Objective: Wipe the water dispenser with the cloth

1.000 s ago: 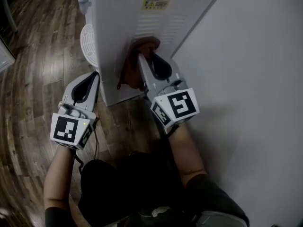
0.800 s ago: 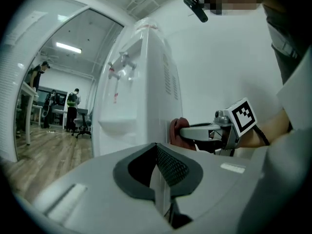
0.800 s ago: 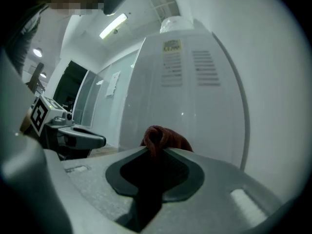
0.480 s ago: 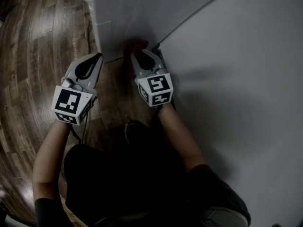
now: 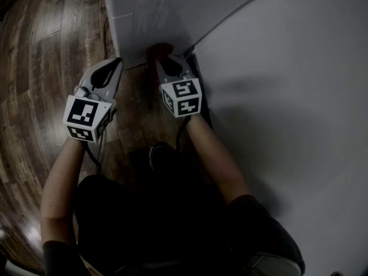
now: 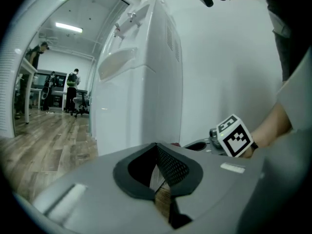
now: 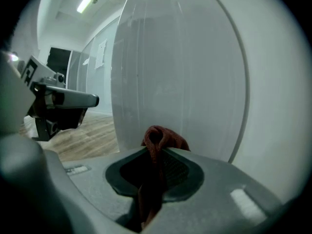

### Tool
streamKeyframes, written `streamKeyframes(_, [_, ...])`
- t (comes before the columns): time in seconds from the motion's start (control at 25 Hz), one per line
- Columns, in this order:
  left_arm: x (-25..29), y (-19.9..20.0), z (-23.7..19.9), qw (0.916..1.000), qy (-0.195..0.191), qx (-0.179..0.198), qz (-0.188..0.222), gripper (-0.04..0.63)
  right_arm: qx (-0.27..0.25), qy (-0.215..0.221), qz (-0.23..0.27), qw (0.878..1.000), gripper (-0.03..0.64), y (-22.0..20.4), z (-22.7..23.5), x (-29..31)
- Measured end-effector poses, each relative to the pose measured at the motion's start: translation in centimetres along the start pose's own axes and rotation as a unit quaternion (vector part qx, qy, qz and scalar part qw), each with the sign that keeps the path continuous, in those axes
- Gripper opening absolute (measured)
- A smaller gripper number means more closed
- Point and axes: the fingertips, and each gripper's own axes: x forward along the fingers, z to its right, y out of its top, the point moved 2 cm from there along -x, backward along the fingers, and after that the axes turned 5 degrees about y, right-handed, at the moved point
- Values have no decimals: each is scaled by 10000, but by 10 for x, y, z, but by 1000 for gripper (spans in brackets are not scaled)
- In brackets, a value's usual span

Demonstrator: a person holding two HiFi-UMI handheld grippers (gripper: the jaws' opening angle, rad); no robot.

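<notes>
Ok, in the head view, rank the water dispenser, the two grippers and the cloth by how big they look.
1. water dispenser: only partly in frame, yet largest.
2. left gripper and right gripper: they look alike, so I won't rank them.
3. cloth: a small red bit at the right gripper's tip, smallest.

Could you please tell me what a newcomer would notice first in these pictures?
The red cloth stands out, clamped in the jaws of the right gripper at the foot of the white water dispenser, close to the wall. The left gripper, jaws shut on nothing, hangs beside it over the dark wooden floor.
</notes>
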Motion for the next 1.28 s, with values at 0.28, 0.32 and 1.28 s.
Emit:
streamKeyframes(0.28, [-34, 109, -10, 9976, 84, 396, 568, 20, -392, -375, 999, 9935, 49, 138, 4, -102])
streamKeyframes(0.32, [-39, 135, -3, 9961, -8, 488, 729, 20, -455, -454, 1202, 9907, 49, 173, 9, -122])
streamKeyframes(1.28, [-47, 297, 64, 9655, -1513, 1092, 1817, 20, -820, -781, 3125, 9431, 49, 373, 55, -204])
